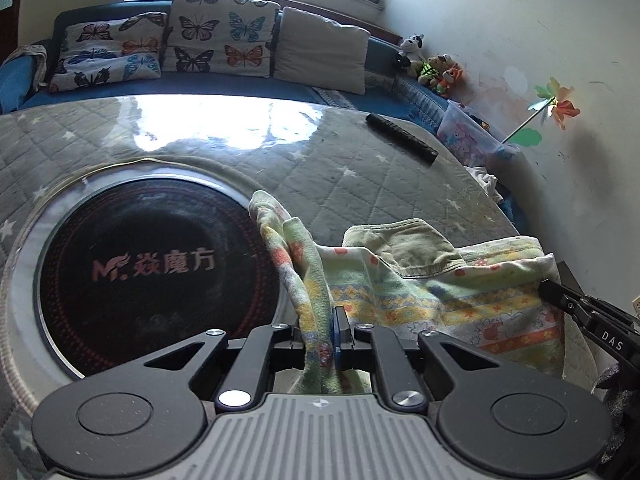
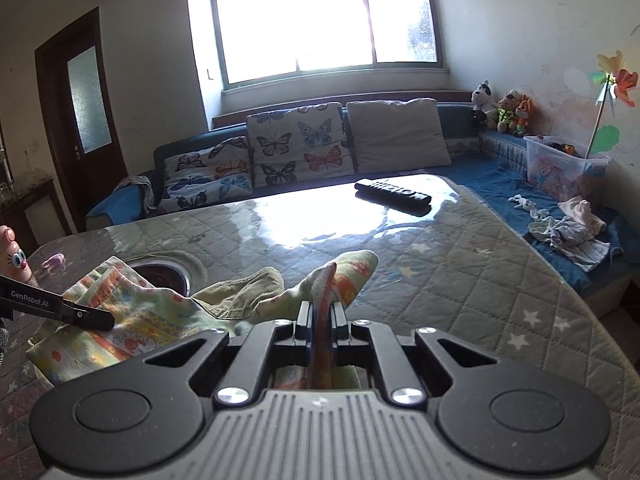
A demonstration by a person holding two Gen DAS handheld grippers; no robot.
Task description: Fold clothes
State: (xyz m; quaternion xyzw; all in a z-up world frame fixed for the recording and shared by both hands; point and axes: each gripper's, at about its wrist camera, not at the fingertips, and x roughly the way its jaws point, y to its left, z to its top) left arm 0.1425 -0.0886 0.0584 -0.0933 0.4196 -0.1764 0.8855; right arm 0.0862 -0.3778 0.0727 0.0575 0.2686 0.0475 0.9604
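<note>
Patterned child's garment (image 1: 400, 280): lies on the quilted counter (image 1: 320, 168), beside the round inset cooktop (image 1: 152, 264). Left claw (image 1: 326, 332) pinches one bunched sleeve; right claw (image 2: 320, 320) pinches the other, both lifted.

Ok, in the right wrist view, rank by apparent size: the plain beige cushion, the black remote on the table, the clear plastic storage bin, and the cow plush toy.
Largest to smallest, as they look:
1. plain beige cushion
2. clear plastic storage bin
3. black remote; close to the bin, and nearer the camera, so their order is unsure
4. cow plush toy, farthest back
</note>
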